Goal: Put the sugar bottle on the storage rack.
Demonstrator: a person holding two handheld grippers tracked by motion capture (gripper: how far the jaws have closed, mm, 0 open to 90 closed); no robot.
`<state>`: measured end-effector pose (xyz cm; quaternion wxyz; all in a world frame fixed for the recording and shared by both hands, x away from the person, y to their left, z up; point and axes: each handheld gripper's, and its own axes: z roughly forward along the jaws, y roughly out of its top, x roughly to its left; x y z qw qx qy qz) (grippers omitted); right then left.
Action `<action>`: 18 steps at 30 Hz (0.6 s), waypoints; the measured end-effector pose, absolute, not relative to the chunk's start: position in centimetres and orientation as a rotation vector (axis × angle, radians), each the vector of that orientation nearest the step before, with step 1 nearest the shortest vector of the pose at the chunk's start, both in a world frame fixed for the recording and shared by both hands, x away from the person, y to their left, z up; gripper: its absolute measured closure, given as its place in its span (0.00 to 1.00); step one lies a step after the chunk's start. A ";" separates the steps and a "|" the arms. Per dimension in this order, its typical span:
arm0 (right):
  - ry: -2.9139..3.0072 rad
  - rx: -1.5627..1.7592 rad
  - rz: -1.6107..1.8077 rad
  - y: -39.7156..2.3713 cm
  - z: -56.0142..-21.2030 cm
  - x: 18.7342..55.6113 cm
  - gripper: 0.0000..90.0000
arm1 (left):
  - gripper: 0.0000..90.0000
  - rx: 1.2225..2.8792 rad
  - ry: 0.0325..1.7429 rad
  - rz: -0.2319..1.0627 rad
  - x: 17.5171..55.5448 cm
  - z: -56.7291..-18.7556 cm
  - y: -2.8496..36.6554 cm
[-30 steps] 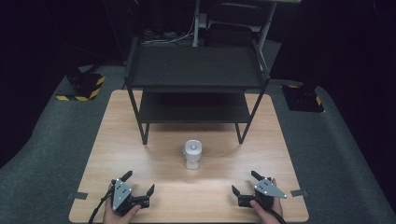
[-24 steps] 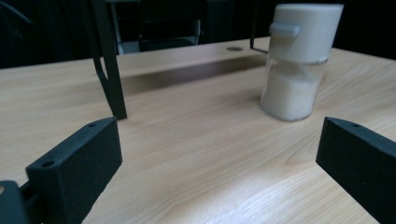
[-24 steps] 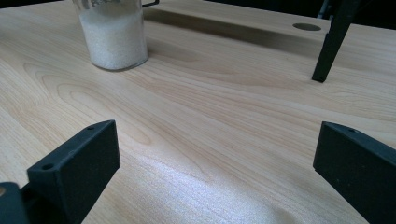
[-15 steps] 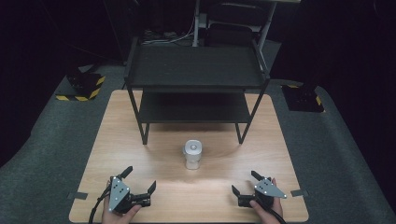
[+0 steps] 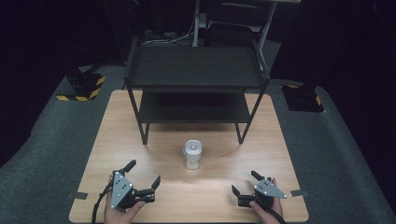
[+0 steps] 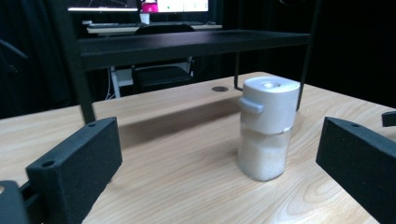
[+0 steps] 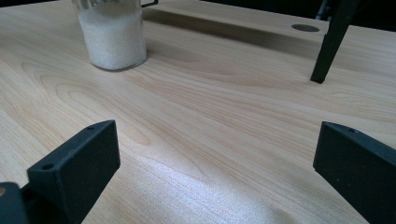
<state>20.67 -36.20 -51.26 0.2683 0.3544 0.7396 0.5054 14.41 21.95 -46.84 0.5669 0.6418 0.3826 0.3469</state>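
A glass jar point(image 5: 192, 155) of white grains with a grey lid stands upright mid-table, in front of a black two-tier shelf rack point(image 5: 196, 70). My left gripper point(image 5: 143, 173) is open near the front left edge, its jaws pointing toward the jar. In the left gripper view the jar point(image 6: 267, 127) stands ahead and to the right, apart from the wide-spread jaws. My right gripper point(image 5: 243, 182) is open near the front right edge. The right gripper view has the jar point(image 7: 113, 33) at the upper left, well beyond the jaws, with nothing between them.
The wooden table point(image 5: 116, 140) carries the rack at its back half. A rack leg point(image 7: 332, 42) stands ahead on the right in the right gripper view. Grey carpet surrounds the table, with black-and-yellow striped blocks point(image 5: 79, 91) on the floor at left.
My left gripper has shifted slightly forward and turned a little toward the jar. The right gripper and the jar have stayed in place.
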 end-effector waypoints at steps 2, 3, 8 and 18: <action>1.995 0.954 1.364 -36.2 -51.3 20.7 0.00 | 0.01 1.508 0.892 0.820 14.6 -46.8 21.4; 1.995 0.954 1.364 -36.2 -51.3 20.7 0.00 | 0.01 1.510 0.887 0.821 14.8 -46.8 21.2; 1.994 0.954 1.366 -36.2 -51.3 20.7 0.00 | 0.02 1.525 0.849 0.801 15.4 -47.3 20.5; 1.989 0.958 1.371 -36.3 -51.3 20.6 0.00 | 0.01 1.577 0.845 0.760 17.3 -48.7 17.8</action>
